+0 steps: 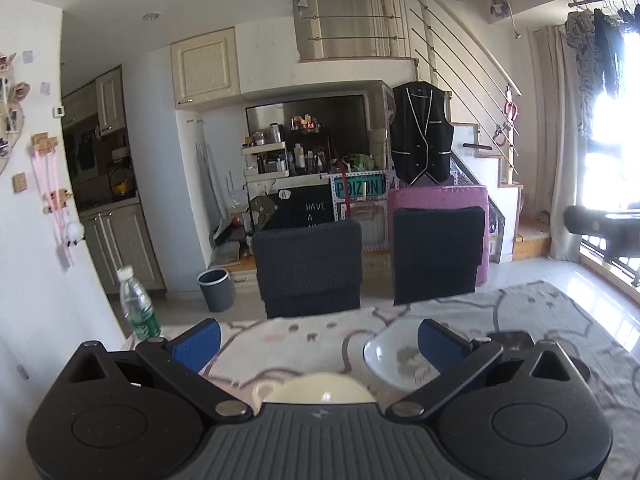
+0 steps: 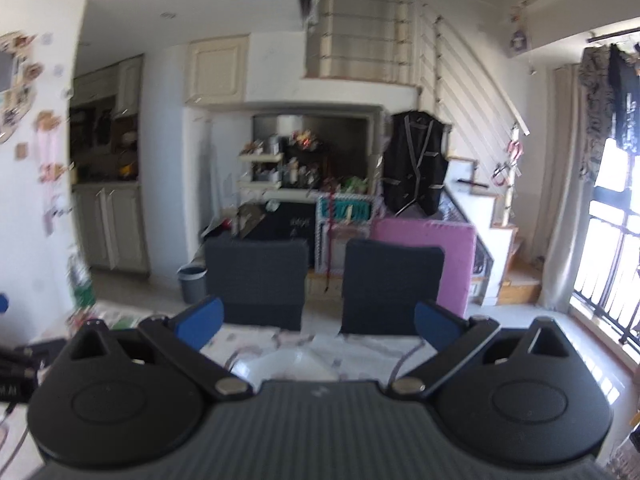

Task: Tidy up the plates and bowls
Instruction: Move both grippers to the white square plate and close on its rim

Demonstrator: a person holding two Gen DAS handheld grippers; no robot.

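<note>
In the left wrist view my left gripper [image 1: 318,342] is open above the patterned tablecloth [image 1: 540,320], nothing between its blue pads. A cream bowl or cup [image 1: 316,388] lies just below it, partly hidden by the gripper body. A white squarish bowl [image 1: 394,360] sits to the right, behind the right pad, and a dark dish [image 1: 510,338] lies beyond it. In the blurred right wrist view my right gripper [image 2: 318,326] is open too, with a white dish [image 2: 296,364] under it on the table.
A plastic water bottle [image 1: 136,306] stands at the table's left edge. Two dark chairs [image 1: 308,266] face the far side of the table. A grey bin [image 1: 216,288] stands on the floor behind. Dark objects [image 2: 16,368] lie at the left in the right wrist view.
</note>
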